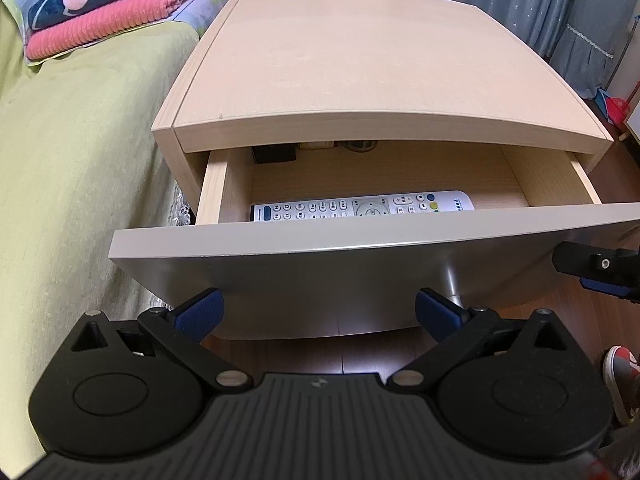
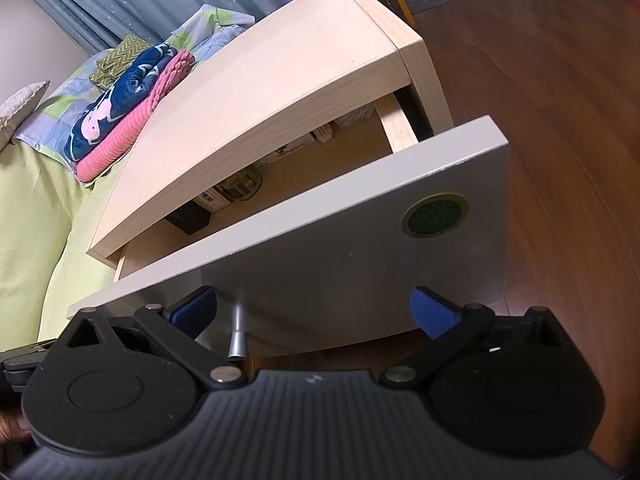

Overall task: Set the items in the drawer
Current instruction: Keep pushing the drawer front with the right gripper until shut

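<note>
One drawer (image 1: 360, 264), pulled open from the one nightstand (image 1: 360, 64); grey front panel faces both cameras. Nightstand tabletop carries no items in either view.

One white remote (image 1: 360, 209) lies flat on the drawer floor, lengthwise just behind the front panel, buttons up. Its near edge is hidden by the panel.

At the back of the drawer, under the tabletop overhang: one small black box (image 1: 274, 154) in the left rear corner. Right wrist view adds one box with a barcode label (image 2: 218, 198), plus more clutter beside it, too shadowed to count.

One metal knob (image 2: 238, 334) sticks out of the drawer front. One round dark disc (image 2: 435, 216) sits on the panel toward its right end.

Left gripper (image 1: 318, 312): two blue-padded fingers spread wide, nothing between them, hanging in front of the drawer panel, not touching it.

Right gripper (image 2: 314, 308): two fingers also spread wide, empty. Knob sits between the fingers, nearer the left one, no contact visible. In the left wrist view the right gripper shows at the far right edge, near the panel.

Bed (image 1: 80, 160) with green cover directly left of the nightstand. Two folded blankets (image 1: 116, 4) stacked on it, one pink below, one navy patterned on top. Wood floor (image 2: 560, 120) to the right.
</note>
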A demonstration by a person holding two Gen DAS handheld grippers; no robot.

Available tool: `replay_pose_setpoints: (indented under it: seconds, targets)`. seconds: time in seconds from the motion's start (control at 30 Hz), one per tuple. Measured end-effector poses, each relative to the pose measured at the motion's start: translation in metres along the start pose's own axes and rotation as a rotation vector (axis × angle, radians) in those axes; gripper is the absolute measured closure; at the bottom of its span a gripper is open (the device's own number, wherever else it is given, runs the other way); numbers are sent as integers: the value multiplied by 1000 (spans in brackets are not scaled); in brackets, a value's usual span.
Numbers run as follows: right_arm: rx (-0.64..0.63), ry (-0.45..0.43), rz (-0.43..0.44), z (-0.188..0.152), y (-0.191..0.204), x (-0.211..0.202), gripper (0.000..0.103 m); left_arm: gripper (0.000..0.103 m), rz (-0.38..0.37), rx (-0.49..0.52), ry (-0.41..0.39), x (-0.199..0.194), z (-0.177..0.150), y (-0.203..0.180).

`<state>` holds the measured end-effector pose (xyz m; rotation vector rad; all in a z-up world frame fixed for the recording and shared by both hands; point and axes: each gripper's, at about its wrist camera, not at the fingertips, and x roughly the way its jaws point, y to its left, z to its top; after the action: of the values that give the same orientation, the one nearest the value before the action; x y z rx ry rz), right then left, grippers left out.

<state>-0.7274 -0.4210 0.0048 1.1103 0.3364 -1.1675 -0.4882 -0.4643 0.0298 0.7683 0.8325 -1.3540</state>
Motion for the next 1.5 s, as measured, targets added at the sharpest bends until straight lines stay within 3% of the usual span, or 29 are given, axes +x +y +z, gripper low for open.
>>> replay_pose_setpoints:
  seconds: [1.5]
  targets:
    - [-26,-8,8,39,8,41,1,1,13,-4,1,35,43,-2]
